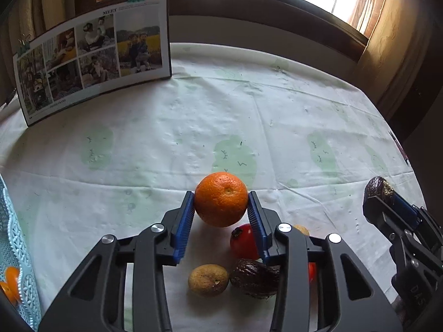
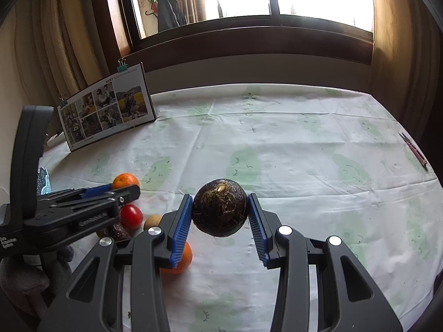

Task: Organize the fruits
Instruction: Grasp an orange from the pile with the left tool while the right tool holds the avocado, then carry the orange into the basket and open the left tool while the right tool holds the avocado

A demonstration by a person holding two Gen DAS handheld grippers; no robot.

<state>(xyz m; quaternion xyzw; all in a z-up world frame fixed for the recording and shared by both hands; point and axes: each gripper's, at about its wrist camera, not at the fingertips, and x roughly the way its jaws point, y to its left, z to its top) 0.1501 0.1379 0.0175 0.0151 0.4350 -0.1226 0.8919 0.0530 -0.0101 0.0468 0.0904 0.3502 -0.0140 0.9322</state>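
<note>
My left gripper [image 1: 221, 207] is shut on an orange [image 1: 221, 199], lifted above the tablecloth. Beneath it lie a red fruit [image 1: 243, 242], a tan round fruit [image 1: 208, 279] and a dark wrinkled avocado [image 1: 253, 278]. My right gripper [image 2: 220, 215] is shut on a dark round avocado [image 2: 219, 211], also off the table. In the right wrist view the left gripper [image 2: 121, 191] with its orange [image 2: 126, 180] is at the left, above the pile. A second orange [image 2: 180, 260] lies partly hidden under my right gripper's left finger.
A light blue lattice basket [image 1: 16, 249] at the left table edge holds an orange piece [image 1: 9, 282]. A photo board [image 1: 94, 58] stands at the back left. Small scissors [image 2: 414, 148] lie near the right edge. A window and curtains are behind the table.
</note>
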